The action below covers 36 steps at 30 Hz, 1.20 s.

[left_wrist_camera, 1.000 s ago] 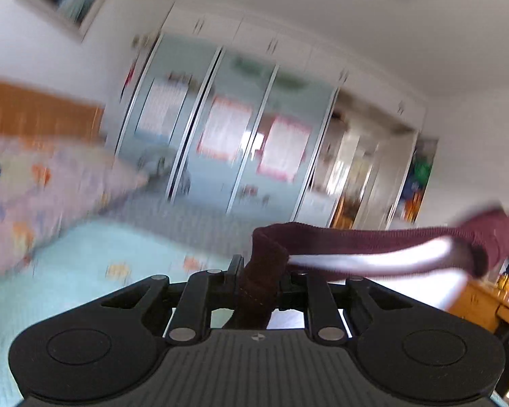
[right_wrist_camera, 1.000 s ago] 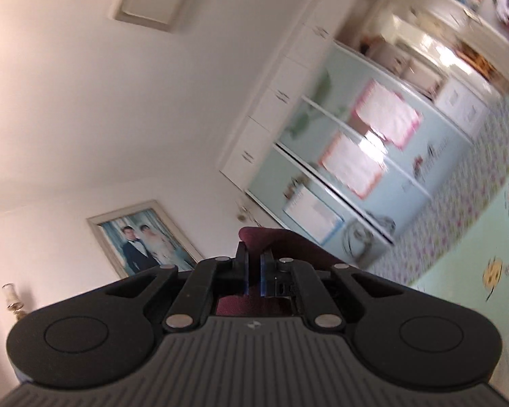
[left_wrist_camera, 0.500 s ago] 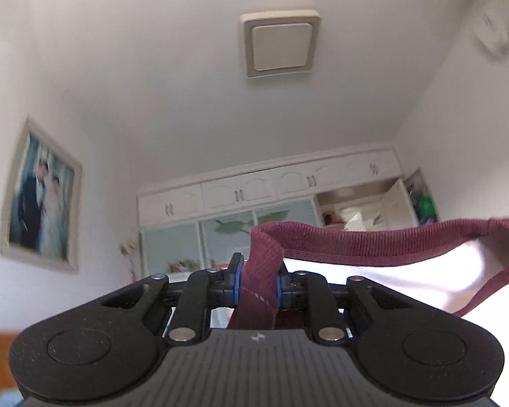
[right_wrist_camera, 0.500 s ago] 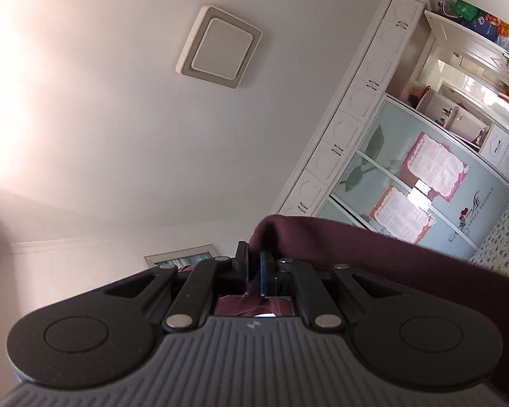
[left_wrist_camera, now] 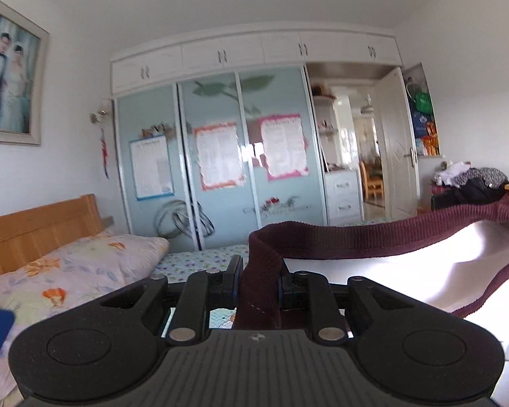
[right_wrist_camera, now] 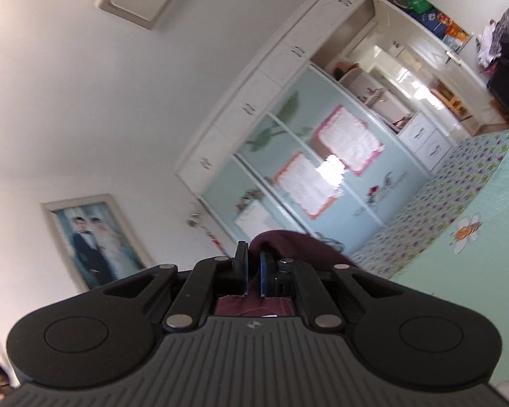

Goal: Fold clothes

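Note:
A maroon garment (left_wrist_camera: 356,240) with a ribbed hem and a white inside is held up in the air over the bed. My left gripper (left_wrist_camera: 257,281) is shut on its hem, which stretches away to the right edge of the left wrist view. In the right wrist view my right gripper (right_wrist_camera: 253,273) is shut on another part of the maroon garment (right_wrist_camera: 288,246), which bulges just past the fingers. Most of the cloth hangs out of sight below both cameras.
A bed with a mint patterned sheet (right_wrist_camera: 475,254) lies below. A floral quilt (left_wrist_camera: 68,268) and wooden headboard (left_wrist_camera: 34,230) are at the left. Sliding wardrobe doors (left_wrist_camera: 220,169) stand ahead, an open doorway (left_wrist_camera: 366,156) to their right, a clothes pile (left_wrist_camera: 468,183) far right.
Both grippers swung up toward the ceiling and have come back down to face the wardrobe, keeping hold of the garment. The hem stays stretched between them.

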Each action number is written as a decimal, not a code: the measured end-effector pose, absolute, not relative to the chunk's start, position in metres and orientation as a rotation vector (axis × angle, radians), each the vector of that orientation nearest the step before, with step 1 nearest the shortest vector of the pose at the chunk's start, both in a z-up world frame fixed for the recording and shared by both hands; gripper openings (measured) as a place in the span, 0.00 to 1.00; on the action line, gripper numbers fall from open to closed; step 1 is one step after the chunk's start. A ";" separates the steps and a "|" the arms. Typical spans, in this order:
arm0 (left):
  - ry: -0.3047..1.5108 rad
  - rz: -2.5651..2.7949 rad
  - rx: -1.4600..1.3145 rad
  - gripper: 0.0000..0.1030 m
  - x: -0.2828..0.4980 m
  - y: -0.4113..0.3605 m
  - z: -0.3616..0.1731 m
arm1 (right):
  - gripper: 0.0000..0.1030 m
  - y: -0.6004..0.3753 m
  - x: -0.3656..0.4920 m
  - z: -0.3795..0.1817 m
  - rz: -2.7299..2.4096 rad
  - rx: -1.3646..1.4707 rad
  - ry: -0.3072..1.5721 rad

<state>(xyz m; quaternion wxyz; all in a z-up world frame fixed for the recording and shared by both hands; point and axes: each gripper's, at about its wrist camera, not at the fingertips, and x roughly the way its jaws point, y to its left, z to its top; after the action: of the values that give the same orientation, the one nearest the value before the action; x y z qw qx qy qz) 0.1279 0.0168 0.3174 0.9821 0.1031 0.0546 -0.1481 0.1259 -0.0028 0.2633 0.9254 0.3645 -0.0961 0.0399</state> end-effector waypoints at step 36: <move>0.849 -0.249 -0.038 0.89 0.330 0.072 0.010 | 0.49 -0.028 0.235 0.022 0.076 0.787 0.401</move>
<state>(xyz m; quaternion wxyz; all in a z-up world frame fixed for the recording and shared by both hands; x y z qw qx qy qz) 0.3300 0.0724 0.0103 0.9037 -0.0186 0.4106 -0.1204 0.2353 -0.0282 0.0221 0.9033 0.3810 0.1939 0.0369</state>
